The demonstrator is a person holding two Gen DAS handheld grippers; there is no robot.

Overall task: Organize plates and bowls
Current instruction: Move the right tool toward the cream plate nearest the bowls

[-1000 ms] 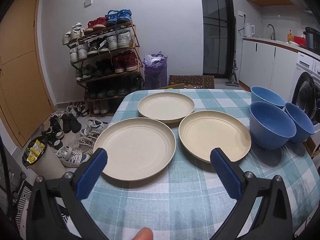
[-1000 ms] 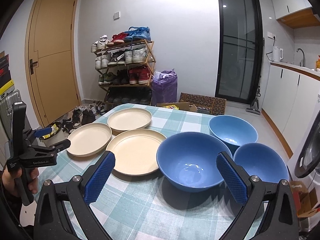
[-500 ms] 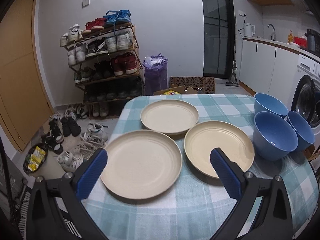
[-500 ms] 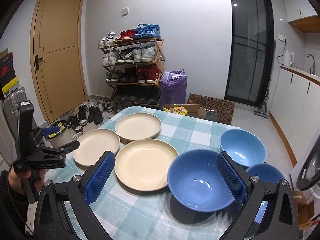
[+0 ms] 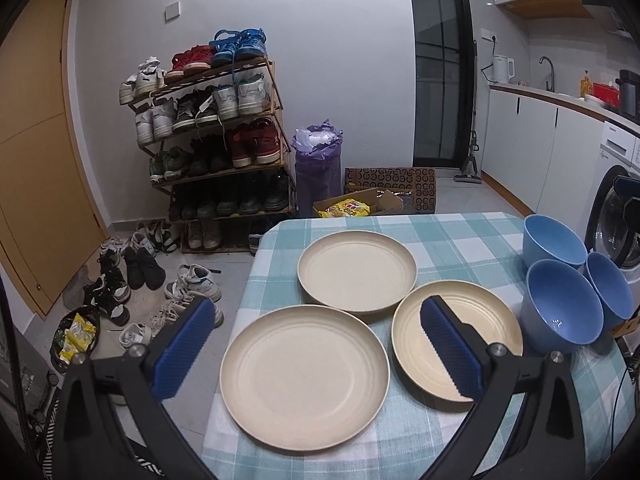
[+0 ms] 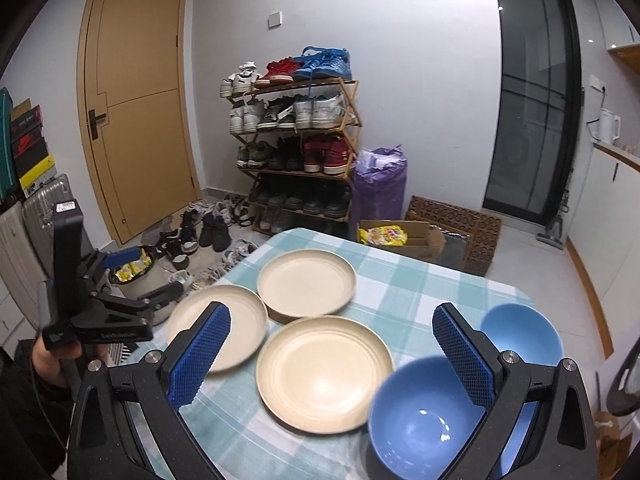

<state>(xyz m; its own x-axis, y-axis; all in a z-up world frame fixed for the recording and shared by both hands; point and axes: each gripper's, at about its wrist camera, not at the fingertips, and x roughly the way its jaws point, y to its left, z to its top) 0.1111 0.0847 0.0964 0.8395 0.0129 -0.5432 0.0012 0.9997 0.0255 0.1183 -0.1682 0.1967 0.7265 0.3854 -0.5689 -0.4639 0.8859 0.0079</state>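
3 plates (image 5: 304, 376) lie flat on table (image 5: 460, 236) w/ check cloth, 3 bowls (image 5: 560, 312) grouped at its right edge. Left gripper (image 5: 316, 348) and right gripper (image 6: 330, 354) both wide apart, holding nothing, above table

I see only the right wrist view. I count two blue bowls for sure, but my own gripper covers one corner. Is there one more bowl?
Observer: Yes. The left wrist view shows a third bowl, close behind the nearest bowl.
Operator: Thank you. The left gripper I see only from the side. Is it open?
Observer: Yes. The left gripper has its jaws wide apart, with nothing held between them.
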